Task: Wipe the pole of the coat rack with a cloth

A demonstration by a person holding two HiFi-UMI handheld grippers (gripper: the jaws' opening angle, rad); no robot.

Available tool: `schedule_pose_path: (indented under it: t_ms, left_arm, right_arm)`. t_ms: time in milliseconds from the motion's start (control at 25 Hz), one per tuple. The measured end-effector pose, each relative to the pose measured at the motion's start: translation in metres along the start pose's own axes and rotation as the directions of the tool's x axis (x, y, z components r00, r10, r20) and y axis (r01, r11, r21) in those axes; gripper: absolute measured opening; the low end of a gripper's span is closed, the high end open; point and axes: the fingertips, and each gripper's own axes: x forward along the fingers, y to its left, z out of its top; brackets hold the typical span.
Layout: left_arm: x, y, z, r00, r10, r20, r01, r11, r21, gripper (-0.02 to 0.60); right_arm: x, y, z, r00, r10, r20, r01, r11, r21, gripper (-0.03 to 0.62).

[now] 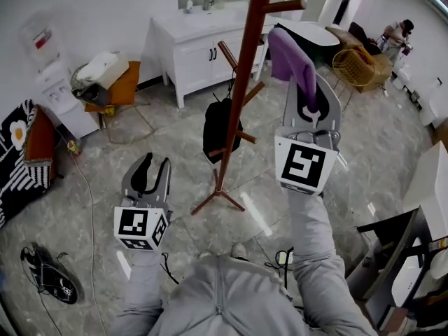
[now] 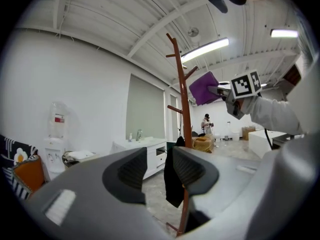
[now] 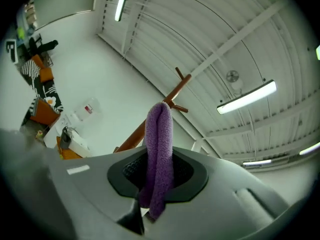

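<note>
The brown wooden coat rack pole (image 1: 241, 82) rises from the tiled floor in the middle of the head view, and a black bag (image 1: 219, 128) hangs from one of its pegs. My right gripper (image 1: 311, 82) is raised just right of the pole and is shut on a folded purple cloth (image 1: 288, 56). The cloth stands apart from the wood. In the right gripper view the cloth (image 3: 159, 154) sticks up between the jaws, with the pole (image 3: 131, 137) behind it. My left gripper (image 1: 150, 177) hangs lower on the left, open and holding nothing. Its own view shows the pole (image 2: 185, 114) and the cloth (image 2: 204, 88).
A white sink cabinet (image 1: 203, 40) stands behind the rack. A water dispenser (image 1: 56, 82) and an orange stool (image 1: 119, 82) with bags are at the left. A wicker chair (image 1: 353, 65) and a person (image 1: 395, 37) are at the far right, and a white table (image 1: 430, 187) is near right.
</note>
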Motion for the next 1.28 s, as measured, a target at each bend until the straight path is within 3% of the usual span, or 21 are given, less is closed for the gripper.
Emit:
schedule_pose_path:
  t_ms: [160, 400, 800, 1000, 1280]
  left_arm:
    - [-0.002, 0.008, -0.002, 0.999, 0.051, -0.001, -0.051, 0.999, -0.006, 0.167]
    - [-0.005, 0.015, -0.003, 0.995, 0.100, -0.008, -0.100, 0.995, -0.010, 0.167]
    - [0.004, 0.018, -0.007, 0.992, 0.127, -0.015, -0.127, 0.992, -0.018, 0.167]
    - [0.013, 0.010, -0.011, 0.994, 0.111, -0.018, -0.111, 0.994, -0.024, 0.167]
    - [0.021, 0.000, -0.018, 0.995, 0.094, -0.026, -0.095, 0.995, -0.038, 0.167]
  right_arm:
    - [0.021, 0.029, 0.001, 0.997, 0.070, -0.032, -0.073, 0.988, -0.133, 0.057]
    - [0.035, 0.084, -0.011, 0.980, 0.196, -0.023, -0.196, 0.956, -0.220, 0.057]
    - [0.027, 0.124, -0.056, 0.946, 0.299, -0.121, -0.320, 0.922, -0.219, 0.057]
    - [0.008, 0.149, -0.090, 0.908, 0.364, -0.205, -0.405, 0.888, -0.217, 0.057]
    - [-0.016, 0.177, -0.134, 0.820, 0.456, -0.346, -0.552, 0.790, -0.267, 0.058]
